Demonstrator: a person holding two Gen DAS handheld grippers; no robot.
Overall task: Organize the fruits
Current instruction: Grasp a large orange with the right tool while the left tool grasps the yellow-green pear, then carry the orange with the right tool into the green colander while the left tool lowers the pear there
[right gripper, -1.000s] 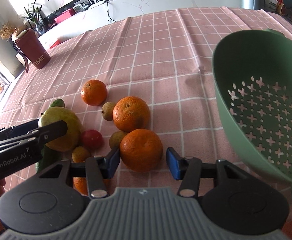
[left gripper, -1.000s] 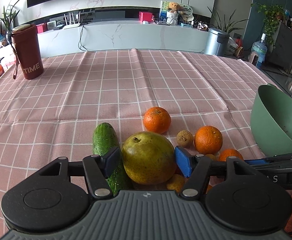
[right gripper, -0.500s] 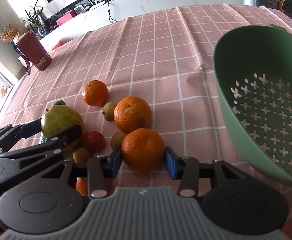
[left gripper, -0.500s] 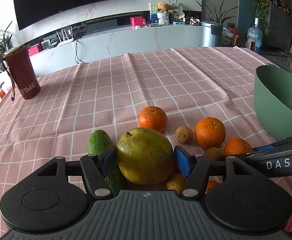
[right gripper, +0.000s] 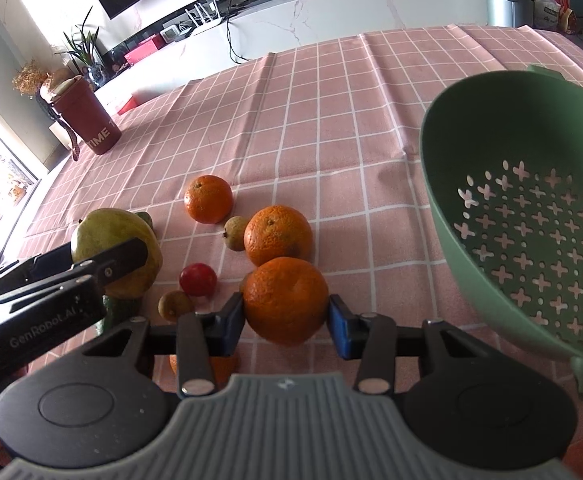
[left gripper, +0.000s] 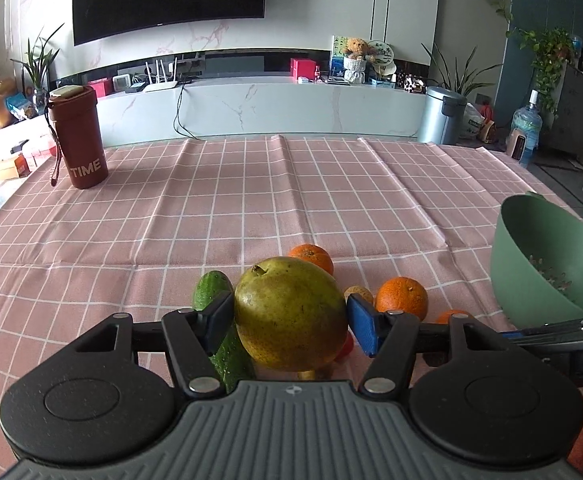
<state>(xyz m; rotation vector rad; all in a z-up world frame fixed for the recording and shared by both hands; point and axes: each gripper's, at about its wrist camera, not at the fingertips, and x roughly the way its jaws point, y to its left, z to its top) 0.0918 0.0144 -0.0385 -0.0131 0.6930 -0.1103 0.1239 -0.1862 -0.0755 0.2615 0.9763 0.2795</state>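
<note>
My left gripper point(left gripper: 290, 316) is shut on a large green-yellow pear point(left gripper: 289, 314) and holds it above the cloth; the pear also shows in the right wrist view point(right gripper: 121, 250). My right gripper point(right gripper: 286, 320) is shut on an orange point(right gripper: 286, 300), lifted slightly. On the pink checked cloth lie two more oranges point(right gripper: 208, 199) point(right gripper: 277, 235), a cucumber point(left gripper: 211, 292), a small red fruit point(right gripper: 198, 279) and small brownish fruits point(right gripper: 236, 233) point(right gripper: 174, 305). A green colander bowl point(right gripper: 531, 216) stands at the right.
A dark red "TIME" cup point(left gripper: 77, 138) stands at the far left of the table. The table's far edge meets a white counter point(left gripper: 259, 108). Another orange point(right gripper: 219, 368) lies under my right gripper.
Both grippers have risen, the left with the pear and the right with the orange. The left camera now looks more level across the table.
</note>
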